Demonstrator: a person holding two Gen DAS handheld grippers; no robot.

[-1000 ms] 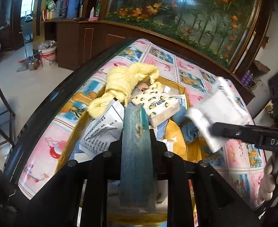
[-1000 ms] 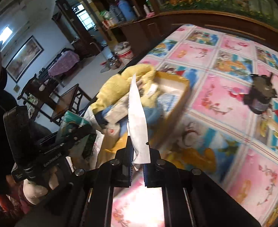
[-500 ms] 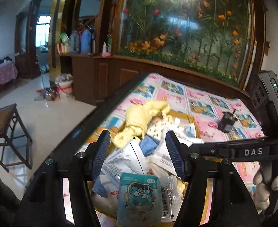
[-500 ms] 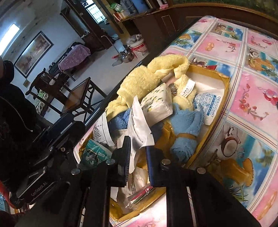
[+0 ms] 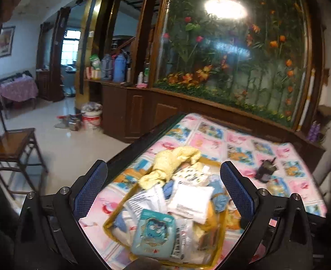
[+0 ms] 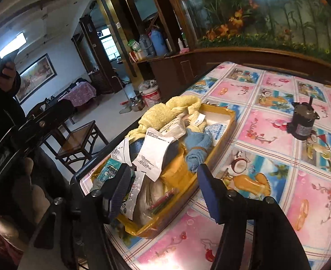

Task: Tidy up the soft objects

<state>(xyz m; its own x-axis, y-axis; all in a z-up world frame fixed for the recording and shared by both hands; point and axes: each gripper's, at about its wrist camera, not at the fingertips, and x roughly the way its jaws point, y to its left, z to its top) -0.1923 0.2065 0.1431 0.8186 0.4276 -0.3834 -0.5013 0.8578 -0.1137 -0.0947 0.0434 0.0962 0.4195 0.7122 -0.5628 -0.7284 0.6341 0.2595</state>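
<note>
A yellow tray [image 5: 108,222] on the patterned tablecloth is heaped with soft things: a yellow towel [image 5: 174,157], a blue cloth [image 5: 219,200], a white packet [image 5: 190,202] and a teal packet [image 5: 153,234] at the near end. Above and behind that near end, my left gripper [image 5: 163,165] has its jaws opening wide, and no pad touches anything. In the right wrist view the white packet [image 6: 154,155] lies loose on the heap, beside the towel [image 6: 165,110] and the blue cloth [image 6: 197,144]. My right gripper [image 6: 163,168] is opening too, with nothing in it, near the tray [image 6: 228,121].
A small black motor-like object [image 6: 302,121] stands on the tablecloth [image 6: 278,180] to the right of the tray. The table's dark edge [image 5: 142,139] runs along the left, with a wooden chair [image 6: 77,141] and floor beyond. A wooden cabinet [image 5: 142,110] stands behind. A person stands at far left.
My left gripper let go of the teal packet, which now lies in the tray, then opened wide and lifted. My right gripper released the white packet onto the heap and drew back.
</note>
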